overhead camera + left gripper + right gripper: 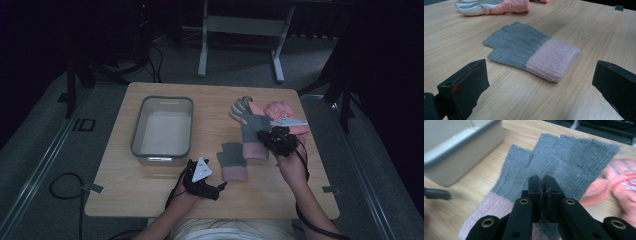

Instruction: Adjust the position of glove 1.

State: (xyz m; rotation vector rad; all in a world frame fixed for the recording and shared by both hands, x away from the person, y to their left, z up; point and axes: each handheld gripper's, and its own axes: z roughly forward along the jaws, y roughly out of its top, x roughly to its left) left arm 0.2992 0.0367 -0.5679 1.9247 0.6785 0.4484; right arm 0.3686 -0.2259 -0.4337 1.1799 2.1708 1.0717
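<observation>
Taking the grey bin (162, 130) as the landmark, the left gripper (212, 189) lies nearest the person, just off the bin's near right corner, low over the wooden table (130, 192). Its jaws stand wide apart with nothing between them, as the left gripper view shows, and they face a grey knit glove with a pink cuff (531, 51) that lies flat on the table a little ahead of them.

Farther from the person and to the right of the bin, the right gripper (265, 136) sits over a second grey glove (564, 157) of the same kind. In the right gripper view its jaws are pressed together with a fold of this glove's grey knit pinched between them, near where the grey meets the pink cuff.

Beyond that, well to the right of the bin's far end, a pair of pink and white padded gloves (282, 114) lies partly under the second grey glove's fingers.
</observation>
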